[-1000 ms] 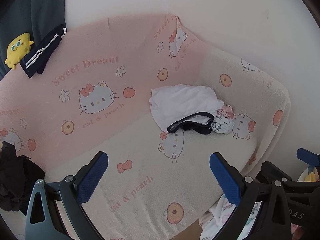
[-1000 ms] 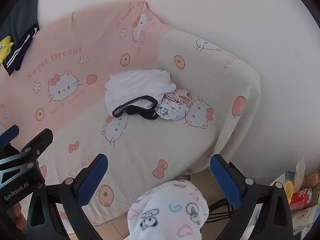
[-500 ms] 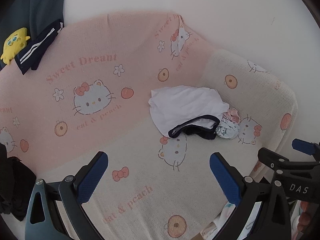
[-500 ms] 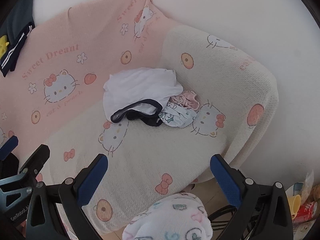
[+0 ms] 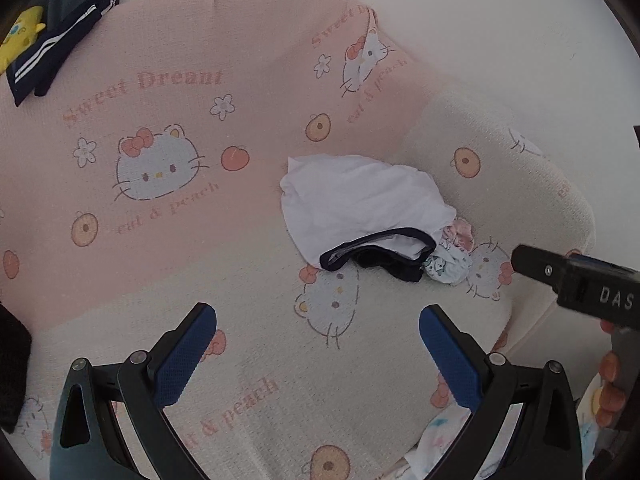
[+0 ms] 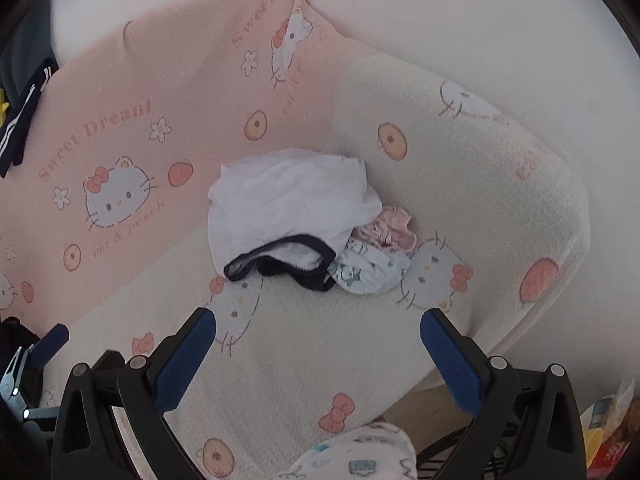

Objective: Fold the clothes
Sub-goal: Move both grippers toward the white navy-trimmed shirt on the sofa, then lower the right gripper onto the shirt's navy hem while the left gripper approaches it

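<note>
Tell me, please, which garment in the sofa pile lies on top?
The white garment with dark trim; the pink and pale blue printed pieces poke out beneath its right edge.

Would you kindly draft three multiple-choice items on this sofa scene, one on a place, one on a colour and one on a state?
1. Where does the white garment lie?
A. on the sofa seat by the armrest
B. on the floor
C. over the backrest top

2. What colour is the trim on the white garment's opening?
A. red
B. dark navy
C. yellow

3. How does the right claw stand?
A. shut on the white garment
B. shut on nothing
C. open and empty

Answers:
1. A, since it sits crumpled on the sofa cover near the armrest.
2. B, since a dark band edges the opening.
3. C, since the blue pads stand wide apart with only the cover between them; the left claw is likewise open.
</note>
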Available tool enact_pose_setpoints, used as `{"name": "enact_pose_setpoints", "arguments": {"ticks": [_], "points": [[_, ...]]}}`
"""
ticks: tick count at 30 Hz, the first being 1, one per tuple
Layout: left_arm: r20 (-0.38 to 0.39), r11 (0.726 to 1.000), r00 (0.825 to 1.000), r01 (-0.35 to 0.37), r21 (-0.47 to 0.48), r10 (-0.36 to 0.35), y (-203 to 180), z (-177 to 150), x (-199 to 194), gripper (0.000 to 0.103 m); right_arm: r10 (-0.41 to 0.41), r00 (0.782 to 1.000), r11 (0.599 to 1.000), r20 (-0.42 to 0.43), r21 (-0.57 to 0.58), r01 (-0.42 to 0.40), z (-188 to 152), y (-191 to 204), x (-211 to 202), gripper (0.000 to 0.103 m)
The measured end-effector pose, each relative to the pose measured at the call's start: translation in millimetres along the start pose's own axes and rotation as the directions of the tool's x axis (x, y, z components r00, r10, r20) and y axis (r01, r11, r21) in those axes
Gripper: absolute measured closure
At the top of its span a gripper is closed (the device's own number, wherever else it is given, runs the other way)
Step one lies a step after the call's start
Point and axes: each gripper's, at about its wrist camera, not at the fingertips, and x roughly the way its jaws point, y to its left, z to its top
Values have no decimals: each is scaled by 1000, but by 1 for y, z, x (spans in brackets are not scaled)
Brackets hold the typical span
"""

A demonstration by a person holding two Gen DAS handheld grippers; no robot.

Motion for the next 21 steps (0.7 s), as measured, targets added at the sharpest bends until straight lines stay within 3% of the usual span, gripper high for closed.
{"name": "enact_pose_setpoints", "arguments": {"ticks": [5,12,17,21], "points": [[5,999,999,47,-18,-47,0,11,5,0,-42,998,999,49,-24,43,43,-2,0,1],[6,1000,1000,13,7,-13,2,24,26,0,-19,1000,1000,-6,-13,19,57,-11,45,1],[1,999,1000,-14,49,14,0,34,49,0,62,996,997,-67,54,-58,46,-19,87,1],[-9,997,1000,-27,69,28,-2,39,68,0,134,989,989,-62,70,-129,40,-24,118,1]]}}
